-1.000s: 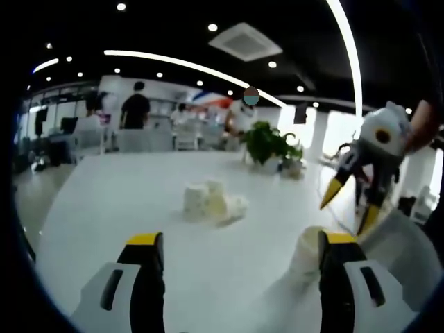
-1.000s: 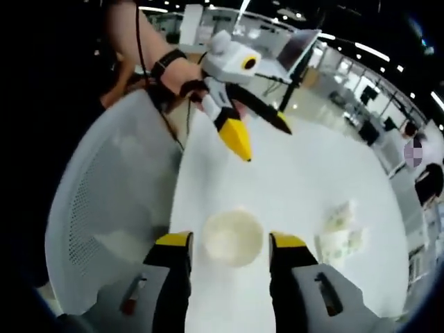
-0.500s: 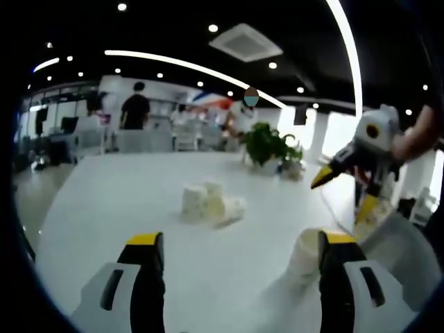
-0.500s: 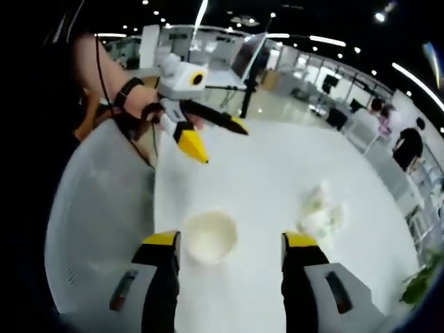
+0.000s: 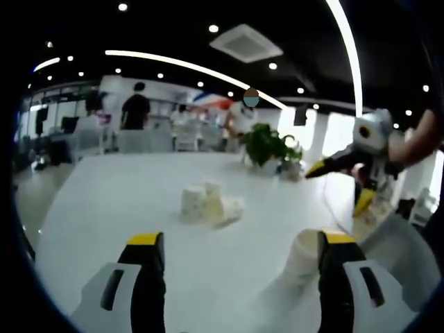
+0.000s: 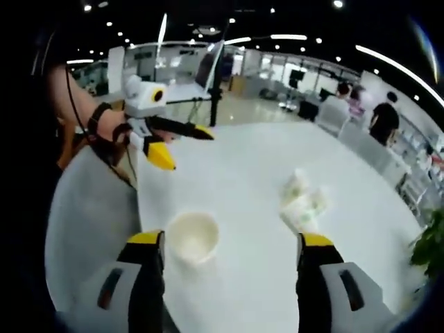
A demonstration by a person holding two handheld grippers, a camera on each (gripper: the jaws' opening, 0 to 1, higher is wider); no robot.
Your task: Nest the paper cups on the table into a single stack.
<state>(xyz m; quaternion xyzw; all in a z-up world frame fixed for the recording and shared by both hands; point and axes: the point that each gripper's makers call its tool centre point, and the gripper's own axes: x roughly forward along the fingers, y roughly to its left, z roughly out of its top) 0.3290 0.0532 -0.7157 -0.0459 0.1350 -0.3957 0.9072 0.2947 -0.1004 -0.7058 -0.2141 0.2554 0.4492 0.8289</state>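
Nothing is grasped yet — the left gripper (image 5: 236, 253) and right gripper (image 6: 232, 250) both stand wide and empty above the white counter (image 6: 236, 180). One paper cup (image 6: 191, 238) stands upright near the counter's edge, well apart from the cluster of cups (image 6: 302, 205). The next move, I judge, is closing on the lone cup.

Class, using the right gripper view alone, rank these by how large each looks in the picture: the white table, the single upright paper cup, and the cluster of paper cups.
1. White table, by far the largest.
2. Single upright paper cup, though it sits nearest the camera, which inflates it.
3. Cluster of paper cups, about as large in the picture, so this order is unsure.
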